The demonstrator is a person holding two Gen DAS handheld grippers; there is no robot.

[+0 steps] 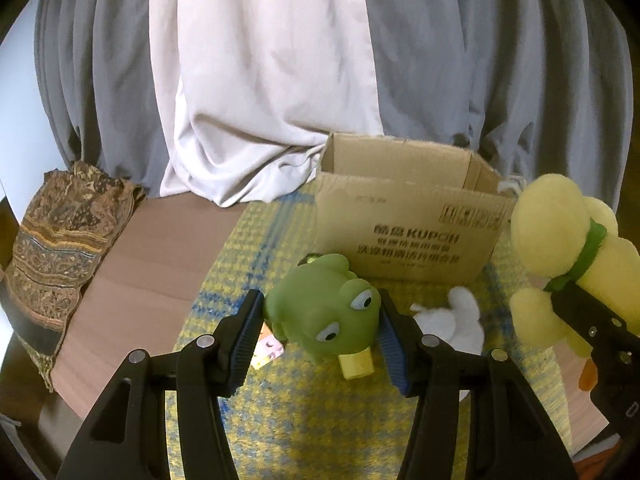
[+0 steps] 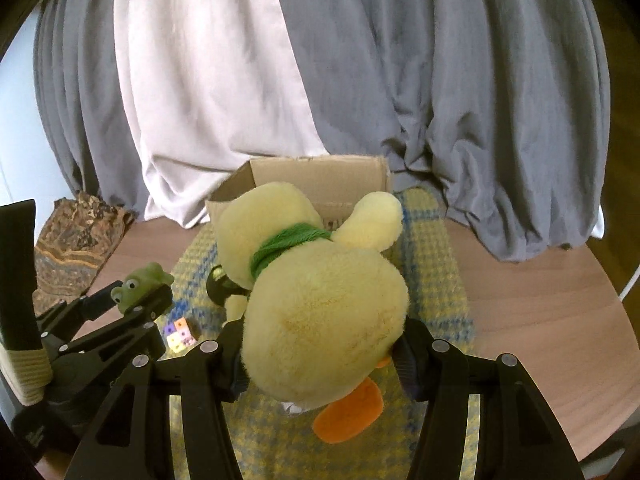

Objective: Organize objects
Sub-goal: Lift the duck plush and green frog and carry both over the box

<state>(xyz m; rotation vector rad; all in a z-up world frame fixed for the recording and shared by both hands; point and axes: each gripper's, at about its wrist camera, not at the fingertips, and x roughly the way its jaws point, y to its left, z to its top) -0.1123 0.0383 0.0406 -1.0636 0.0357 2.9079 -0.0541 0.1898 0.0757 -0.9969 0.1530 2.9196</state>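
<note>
The right tongs (image 2: 320,354) pinch the yellow plush duck with a green scarf (image 2: 320,300), directly before the open brown cardboard box (image 2: 320,172). The left tongs (image 1: 322,328) clamp a green rubber frog (image 1: 324,314), the box ahead and rightward.

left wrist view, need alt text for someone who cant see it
The left gripper is clamped on a green rubber frog toy above a yellow-and-blue woven mat. Behind stands an open brown cardboard box; at right the right gripper holds a yellow plush duck with a green scarf. A small white plush toy lies between.
</note>
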